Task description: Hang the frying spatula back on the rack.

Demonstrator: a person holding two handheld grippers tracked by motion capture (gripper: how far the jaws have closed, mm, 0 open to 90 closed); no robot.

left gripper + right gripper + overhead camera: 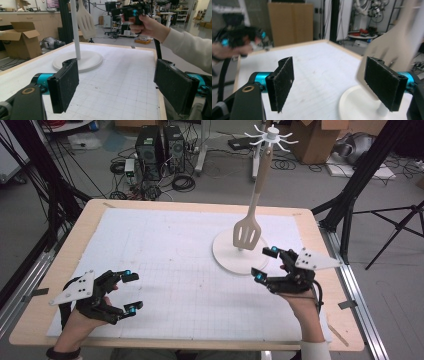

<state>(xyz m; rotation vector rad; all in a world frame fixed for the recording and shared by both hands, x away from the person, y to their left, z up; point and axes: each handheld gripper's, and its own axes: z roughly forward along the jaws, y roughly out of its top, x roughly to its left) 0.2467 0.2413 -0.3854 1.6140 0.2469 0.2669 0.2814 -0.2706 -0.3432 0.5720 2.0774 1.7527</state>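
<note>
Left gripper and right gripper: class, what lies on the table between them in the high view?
Nothing: between the left gripper and right gripper the high view shows bare gridded mat; the stand's base sits farther back.

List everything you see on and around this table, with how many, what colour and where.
Spatula: one, pale wood, slotted, hanging from the stand's top hooks, blade just above the base.
Utensil stand: one, white, round base and pole with hooks, right half of the table.
Grid mat: one, white, covering most of the tabletop.
Table: one, light wood edge, centre of the scene.
Computer towers: two, black, on the floor behind the table.
Cardboard box: one, brown, floor at back right.
Tripod: one, black, floor at right.
Left gripper: one, black with blue joints, open, front left of the mat.
Right gripper: one, black with blue joints, open, beside the stand base.
</note>
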